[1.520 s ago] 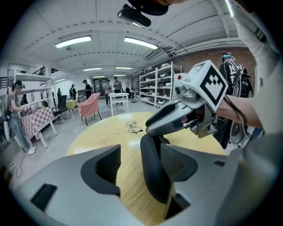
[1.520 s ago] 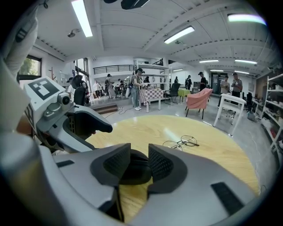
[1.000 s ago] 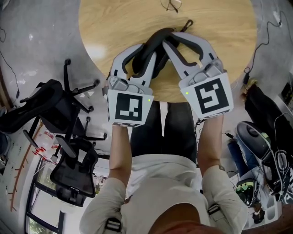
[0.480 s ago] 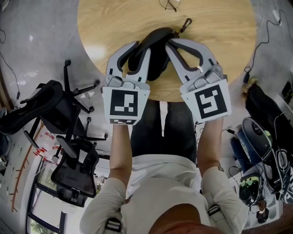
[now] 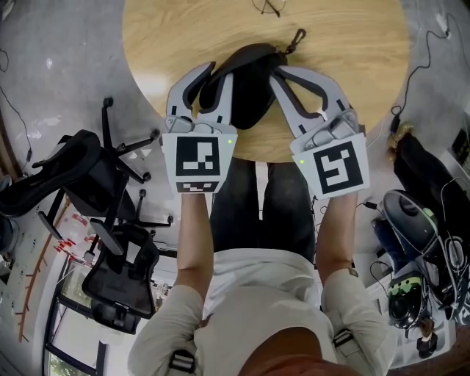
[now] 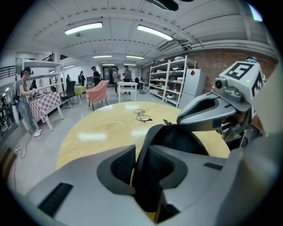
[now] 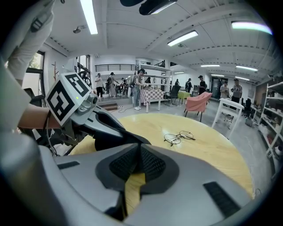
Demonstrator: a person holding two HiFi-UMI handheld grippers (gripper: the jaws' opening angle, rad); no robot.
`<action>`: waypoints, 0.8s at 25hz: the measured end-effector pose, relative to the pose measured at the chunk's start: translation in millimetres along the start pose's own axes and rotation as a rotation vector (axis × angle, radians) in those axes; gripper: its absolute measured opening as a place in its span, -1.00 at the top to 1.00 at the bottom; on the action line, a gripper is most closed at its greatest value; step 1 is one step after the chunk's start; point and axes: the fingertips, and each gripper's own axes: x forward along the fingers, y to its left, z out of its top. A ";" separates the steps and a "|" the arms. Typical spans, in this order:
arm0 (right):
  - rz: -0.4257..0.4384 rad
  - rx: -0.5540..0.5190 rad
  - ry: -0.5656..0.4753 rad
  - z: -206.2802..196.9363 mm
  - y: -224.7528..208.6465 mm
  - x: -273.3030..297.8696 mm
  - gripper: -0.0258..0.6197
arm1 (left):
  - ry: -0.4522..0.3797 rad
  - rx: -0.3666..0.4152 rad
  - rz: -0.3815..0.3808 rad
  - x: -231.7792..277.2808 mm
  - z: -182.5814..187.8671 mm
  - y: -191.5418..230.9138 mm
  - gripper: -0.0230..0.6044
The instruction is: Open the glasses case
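The black glasses case (image 5: 248,81) lies on the round wooden table (image 5: 352,44) near its front edge, with a clip (image 5: 297,37) at its far end. My left gripper (image 5: 214,77) straddles the case's left rim. In the left gripper view the left gripper (image 6: 141,161) is closing, and the case (image 6: 177,139) has its rim pinched between the pads. My right gripper (image 5: 277,70) is shut on the right rim. In the right gripper view the right gripper (image 7: 139,161) has its pads together on a thin black edge of the case (image 7: 108,141).
Wire-framed glasses (image 5: 270,7) lie on the table beyond the case, apart from it. Black office chairs (image 5: 110,220) stand on the floor at left. Bags and cables (image 5: 418,235) lie at right. People, shelves and a pink chair (image 7: 198,102) show far off.
The right jaws have closed from wide apart onto the case's right rim. The left gripper has rolled so its marker cube sits squarer, with its jaws tighter on the left rim.
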 end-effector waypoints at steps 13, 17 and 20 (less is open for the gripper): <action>-0.012 -0.002 0.028 -12.0 0.0 -3.7 0.81 | 0.015 -0.057 0.010 9.2 -8.2 9.5 0.66; -0.016 -0.001 0.028 -11.9 -0.6 -4.2 0.81 | 0.017 -0.060 0.012 9.4 -8.0 11.0 0.66; -0.017 0.000 0.037 -13.6 -0.6 -3.2 0.81 | 0.019 -0.060 0.012 10.2 -8.5 12.6 0.66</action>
